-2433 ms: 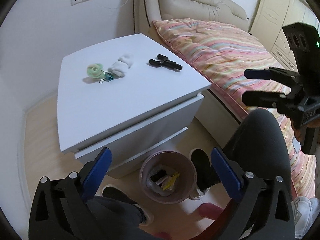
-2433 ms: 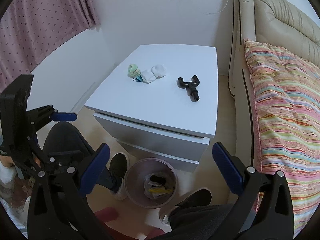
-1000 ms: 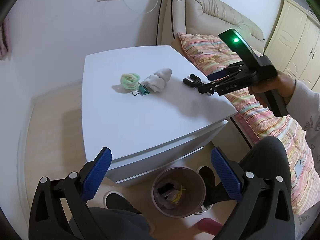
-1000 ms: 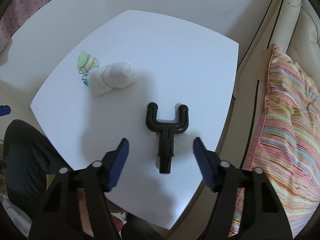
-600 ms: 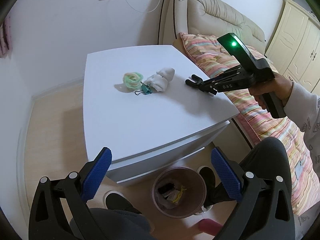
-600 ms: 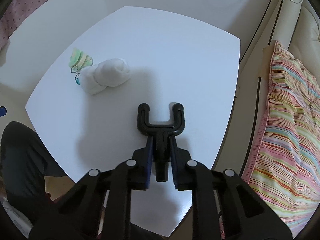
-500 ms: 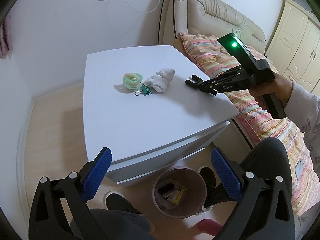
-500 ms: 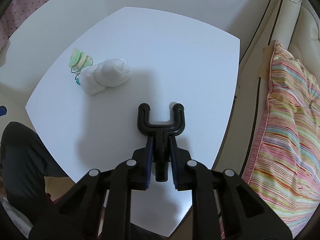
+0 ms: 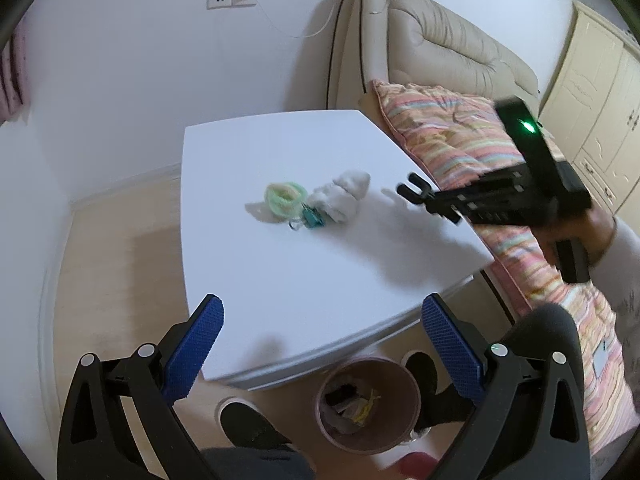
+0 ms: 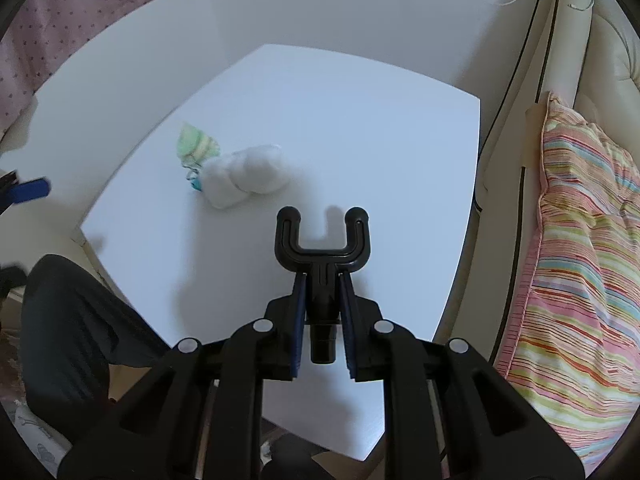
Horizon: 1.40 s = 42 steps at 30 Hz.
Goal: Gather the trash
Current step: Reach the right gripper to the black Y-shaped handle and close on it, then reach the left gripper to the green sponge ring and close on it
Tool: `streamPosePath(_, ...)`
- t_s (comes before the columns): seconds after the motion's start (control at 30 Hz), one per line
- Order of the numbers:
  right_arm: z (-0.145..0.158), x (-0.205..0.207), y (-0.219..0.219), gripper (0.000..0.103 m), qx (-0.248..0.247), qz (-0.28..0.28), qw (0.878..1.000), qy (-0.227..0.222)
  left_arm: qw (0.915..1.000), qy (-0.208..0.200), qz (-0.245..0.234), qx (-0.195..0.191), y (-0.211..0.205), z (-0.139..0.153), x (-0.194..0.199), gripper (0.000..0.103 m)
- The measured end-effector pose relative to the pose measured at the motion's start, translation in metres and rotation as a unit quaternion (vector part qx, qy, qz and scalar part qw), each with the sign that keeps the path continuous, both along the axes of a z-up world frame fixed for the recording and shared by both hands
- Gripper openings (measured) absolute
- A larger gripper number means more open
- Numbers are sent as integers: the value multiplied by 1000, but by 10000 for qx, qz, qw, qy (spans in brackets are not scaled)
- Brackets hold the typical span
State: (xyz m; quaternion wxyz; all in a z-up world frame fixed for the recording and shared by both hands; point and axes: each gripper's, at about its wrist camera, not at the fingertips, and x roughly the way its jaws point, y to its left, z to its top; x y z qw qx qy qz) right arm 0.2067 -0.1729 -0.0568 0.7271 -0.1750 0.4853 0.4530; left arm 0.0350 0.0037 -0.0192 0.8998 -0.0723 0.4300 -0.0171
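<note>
Now, change: the right gripper (image 10: 322,312), which half a second ago pinched the black Y-shaped plastic piece (image 10: 322,256) flat on the tabletop, holds it lifted; a shadow under the fork suggests it hangs clear of the white nightstand (image 10: 360,128).
Meaning for the task: the pickup looks done; by my judgement the carry to the bin comes next.
Right gripper state: pressed together on the piece's stem, the blue pads on either side of it.
Left gripper state: the left gripper (image 9: 326,354) is spread wide and holds nothing.
Where the piece is: between the right fingers, its fork jutting straight ahead of the tips.
How the piece looks: matte black, rigid, a short round stem that splits into two rounded prongs, with a moulded groove along the fork.
Wastebasket: the pink wastebasket (image 9: 414,400) stands on the floor directly below the left gripper, between its fingers in view, already with scraps in it.
Left on the top: a rolled white sock (image 10: 244,178), a green hair tie (image 10: 196,146) and a teal binder clip (image 9: 313,216), ahead and to the left of the right gripper.
</note>
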Motion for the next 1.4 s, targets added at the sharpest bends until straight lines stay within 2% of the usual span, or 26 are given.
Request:
streamPosePath(0.27, 6, -9, -5, 16, 153, -11, 9999, 37, 9998, 96, 152, 62, 15, 14, 45, 95)
streamPosePath(0.43, 8, -12, -8, 16, 185, -23, 9998, 46, 9992, 308, 259, -57, 24, 16, 76, 95)
streamPosePath(0.63, 11, -9, -10, 16, 202, -47, 9998, 17, 9957, 741, 421, -372, 36, 0, 113, 95)
streamPosePath(0.9, 11, -9, -14, 16, 186, -70, 9998, 33, 9830, 1274, 879, -984, 50, -35, 143, 95)
streamPosePath(0.93, 10, -8, -15, 16, 185, -76, 9998, 36, 9820, 1302, 901, -1031, 50, -38, 145, 93)
streamPosePath(0.97, 10, -8, -16, 16, 180, -84, 9998, 39, 9810, 1328, 915, -1082, 50, -41, 146, 83)
streamPosePath(1.03, 9, -7, -17, 16, 169, -96, 9998, 46, 9786, 1386, 981, -1164, 51, -46, 147, 74)
streamPosePath(1.13, 9, -7, -17, 16, 167, -97, 9998, 57, 9758, 1432, 1054, -1273, 53, -51, 148, 65)
streamPosePath(1.27, 8, -7, -17, 16, 176, -92, 9998, 60, 9713, 1481, 1122, -1485, 56, -57, 149, 41)
streamPosePath(1.4, 6, -6, -15, 16, 188, -86, 9998, 66, 9713, 1420, 1138, -1530, 56, -59, 148, 33)
